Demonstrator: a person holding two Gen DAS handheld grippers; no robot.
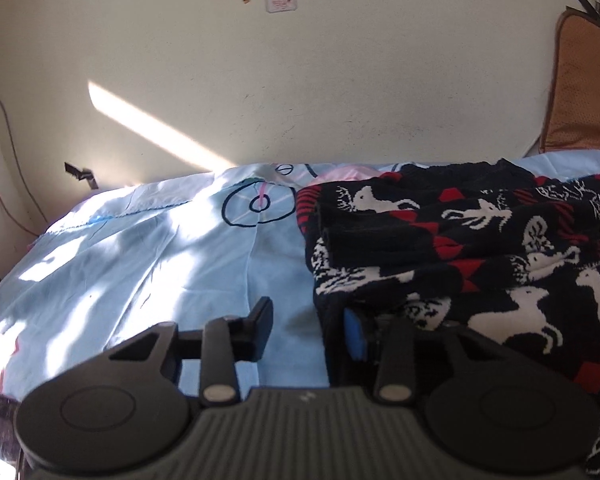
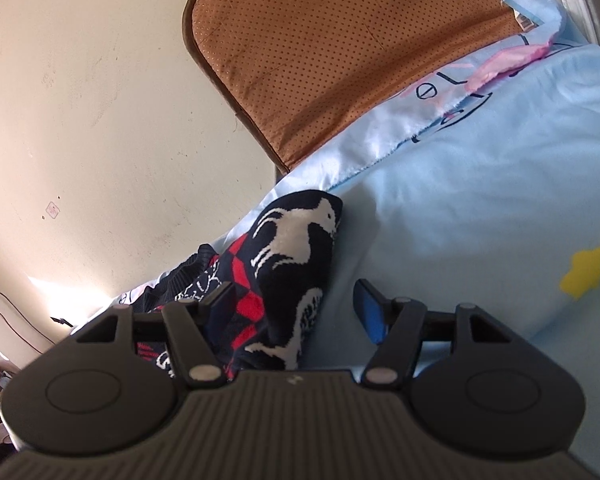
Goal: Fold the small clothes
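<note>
A dark knitted sweater (image 1: 460,248) with white deer and red diamonds lies partly folded on the light blue bed sheet (image 1: 140,272). My left gripper (image 1: 308,332) is at its left edge. The edge lies beside the blue-padded finger, and bare sheet shows between it and the black finger; the jaws are open. In the right wrist view a bunched corner of the sweater (image 2: 292,248) rises between the fingers of my right gripper (image 2: 296,308). It rests against the black finger, a clear gap separates it from the blue pad, and the jaws stand wide open.
A cream wall (image 1: 300,80) runs along the bed's far side. A brown perforated cushion (image 2: 320,60) leans on it at the right end. Cables (image 1: 4,184) hang at the far left. The sheet (image 2: 480,220) carries printed circles and a yellow shape.
</note>
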